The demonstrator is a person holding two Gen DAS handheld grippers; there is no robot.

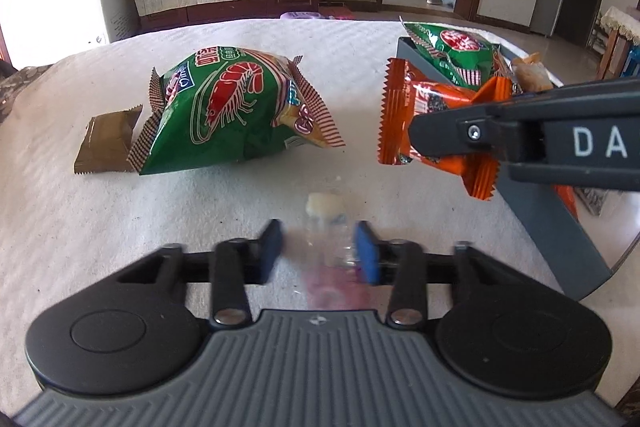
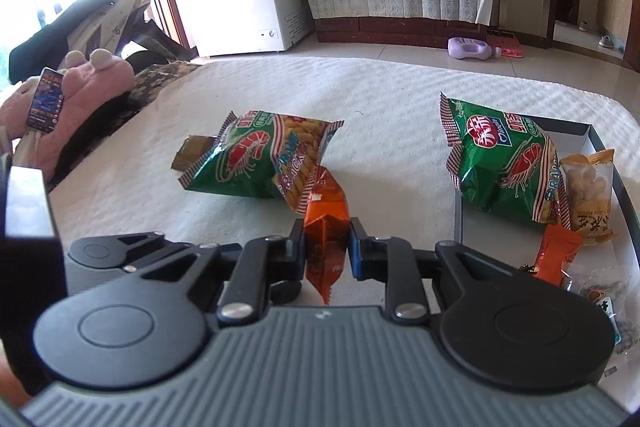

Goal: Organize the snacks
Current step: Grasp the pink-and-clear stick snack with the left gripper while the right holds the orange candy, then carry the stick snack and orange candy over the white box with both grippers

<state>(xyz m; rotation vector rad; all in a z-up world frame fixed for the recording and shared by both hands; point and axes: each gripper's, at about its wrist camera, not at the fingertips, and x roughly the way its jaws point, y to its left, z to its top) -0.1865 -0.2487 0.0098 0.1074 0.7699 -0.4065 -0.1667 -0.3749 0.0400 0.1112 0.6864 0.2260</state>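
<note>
Right wrist view: right gripper (image 2: 327,247) clamps an orange snack packet (image 2: 326,227) above the white tablecloth (image 2: 360,87). Left gripper (image 1: 319,251) straddles a blurred clear-wrapped candy (image 1: 325,211); contact unclear. Green prawn-cracker bag (image 1: 240,107) lies beside the grey tray (image 1: 560,227).

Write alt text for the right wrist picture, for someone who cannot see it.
The right gripper pinches an orange snack packet above a white cloth-covered table. Beyond it a green prawn cracker bag lies on the cloth, and another green bag rests in a grey tray at right.
</note>
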